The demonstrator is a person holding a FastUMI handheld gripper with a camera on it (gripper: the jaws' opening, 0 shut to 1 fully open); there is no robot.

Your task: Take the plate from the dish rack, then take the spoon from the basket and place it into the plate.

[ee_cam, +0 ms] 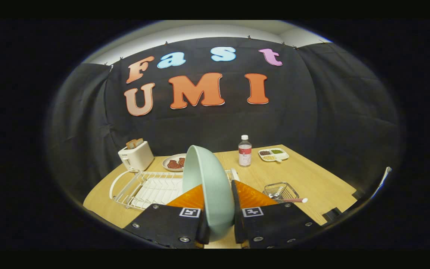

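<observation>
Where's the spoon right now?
The spoon lies in the small wire basket on the table, handle poking over the rim, beyond the claw, which grips the plate.

The pale green plate (pixel 208 186), held on edge with a finger of the gripper (pixel 218 203) pressed to each side, hides part of the white dish rack (pixel 144 186) behind it. The same plate covers one edge of the small plate of reddish food (pixel 173 163) beyond the rack. In the wire basket (pixel 281 190), just beside the plate, the spoon (pixel 293 200) has its bowl lost among the wires. The compartments of the divided tray (pixel 273 154) hold bits too small to identify.
</observation>
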